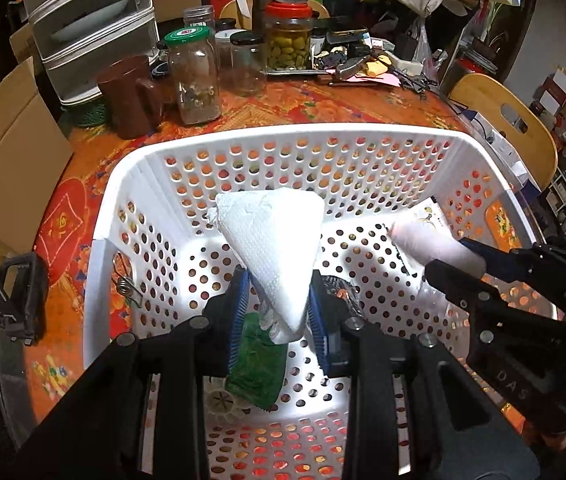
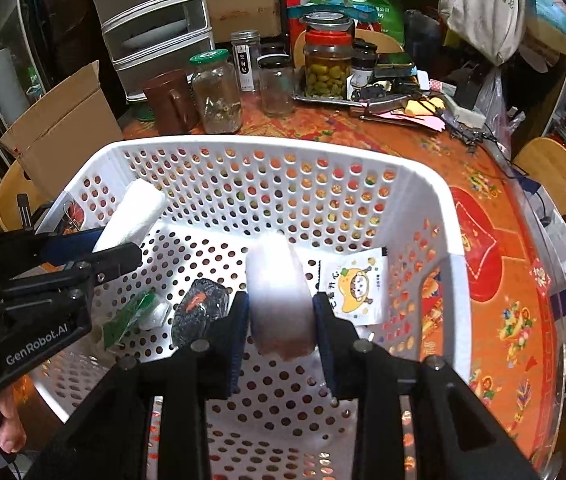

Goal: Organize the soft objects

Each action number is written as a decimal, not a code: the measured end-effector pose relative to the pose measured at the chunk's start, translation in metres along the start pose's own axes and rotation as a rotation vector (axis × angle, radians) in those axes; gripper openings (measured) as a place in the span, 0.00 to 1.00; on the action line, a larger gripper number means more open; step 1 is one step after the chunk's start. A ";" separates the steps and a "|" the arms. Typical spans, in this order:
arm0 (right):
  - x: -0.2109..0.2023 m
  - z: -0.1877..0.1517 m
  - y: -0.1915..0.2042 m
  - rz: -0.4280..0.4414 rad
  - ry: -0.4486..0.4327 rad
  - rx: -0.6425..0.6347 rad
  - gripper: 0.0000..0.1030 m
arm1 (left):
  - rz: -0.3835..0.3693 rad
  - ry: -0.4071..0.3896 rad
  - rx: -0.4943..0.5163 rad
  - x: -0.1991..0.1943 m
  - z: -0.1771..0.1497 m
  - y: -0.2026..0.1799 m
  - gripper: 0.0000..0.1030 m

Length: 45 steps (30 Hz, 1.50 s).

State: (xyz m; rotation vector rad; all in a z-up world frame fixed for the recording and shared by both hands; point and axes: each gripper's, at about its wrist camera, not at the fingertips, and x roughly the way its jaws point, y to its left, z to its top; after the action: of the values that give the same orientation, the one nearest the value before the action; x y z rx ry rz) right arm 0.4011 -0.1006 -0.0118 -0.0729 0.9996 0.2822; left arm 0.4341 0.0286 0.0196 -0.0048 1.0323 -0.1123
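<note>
Two hand-held grippers hang over a white perforated basket (image 1: 131,184) on a cluttered table covered in an orange patterned cloth (image 1: 363,100), each carrying a soft item ready to be dropped in. The left gripper (image 1: 279,308) has its blue-padded fingers closed on the narrow end of a folded white paper towel (image 1: 271,240), which fans upward above the basket floor. The right gripper (image 2: 281,320) is clamped on a pale, rounded soft roll (image 2: 279,300), held clear of the bottom near the middle of the basket. Already lying on the basket floor are a green packet (image 2: 131,316), a dark wrapped packet (image 2: 201,308) and a white sachet printed with a yellow cartoon (image 2: 355,284), the last resting against the right-hand wall. Jars (image 1: 195,76), a brown mug (image 1: 131,96) and a drawer unit (image 1: 91,20) crowd the table beyond. The placing step appears to be in hand; the next move likely calls for lowering each item toward a bare patch of floor and parting the fingers without disturbing the packets below.
</note>
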 end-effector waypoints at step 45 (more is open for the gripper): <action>-0.201 -0.161 0.027 -0.099 -0.453 0.026 0.98 | -0.026 -0.507 0.005 -0.236 -0.187 0.007 1.00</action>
State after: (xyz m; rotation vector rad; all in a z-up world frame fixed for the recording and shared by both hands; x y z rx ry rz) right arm 0.1596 -0.1458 0.0712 -0.0322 0.5472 0.1834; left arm 0.1548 0.0676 0.1247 -0.0405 0.5251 -0.1287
